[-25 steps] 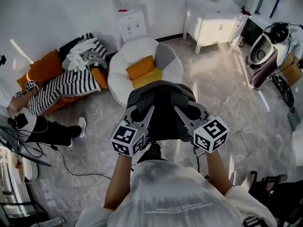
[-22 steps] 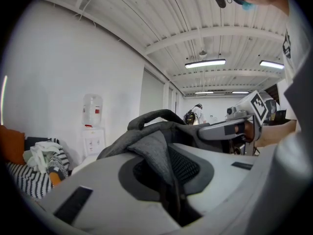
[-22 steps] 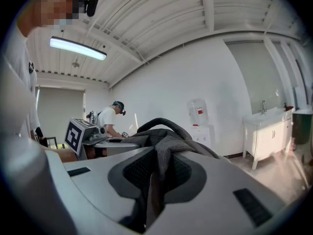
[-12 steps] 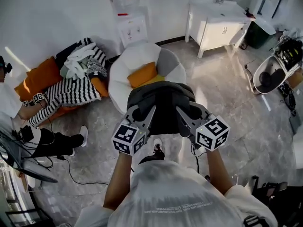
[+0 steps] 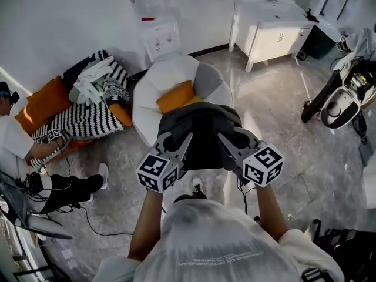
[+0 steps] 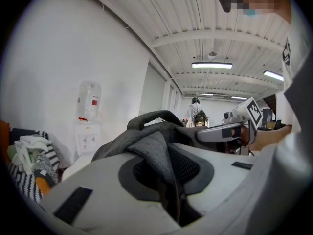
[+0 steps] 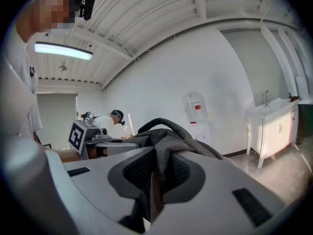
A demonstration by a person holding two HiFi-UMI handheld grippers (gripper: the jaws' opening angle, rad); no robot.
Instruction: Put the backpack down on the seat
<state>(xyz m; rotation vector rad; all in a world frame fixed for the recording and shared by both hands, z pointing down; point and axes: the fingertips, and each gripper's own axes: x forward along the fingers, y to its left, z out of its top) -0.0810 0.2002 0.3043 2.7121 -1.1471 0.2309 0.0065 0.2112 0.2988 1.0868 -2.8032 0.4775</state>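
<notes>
Left of the round white seat [image 5: 164,78] stands one orange sofa [image 5: 41,101]; behind the seat is one water dispenser [image 5: 155,19]. At the seat's near edge, one grey backpack [image 5: 201,128] hangs between two tools. The left hand-held gripper [image 5: 174,144] and the right hand-held gripper [image 5: 230,144] each pinch a fold of its fabric, jaws narrow. Right of the seat stands one white sink cabinet [image 5: 273,37].

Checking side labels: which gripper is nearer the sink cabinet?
Right. The right gripper clamps the backpack on the side toward the sink cabinet; the left gripper, its far side.
</notes>
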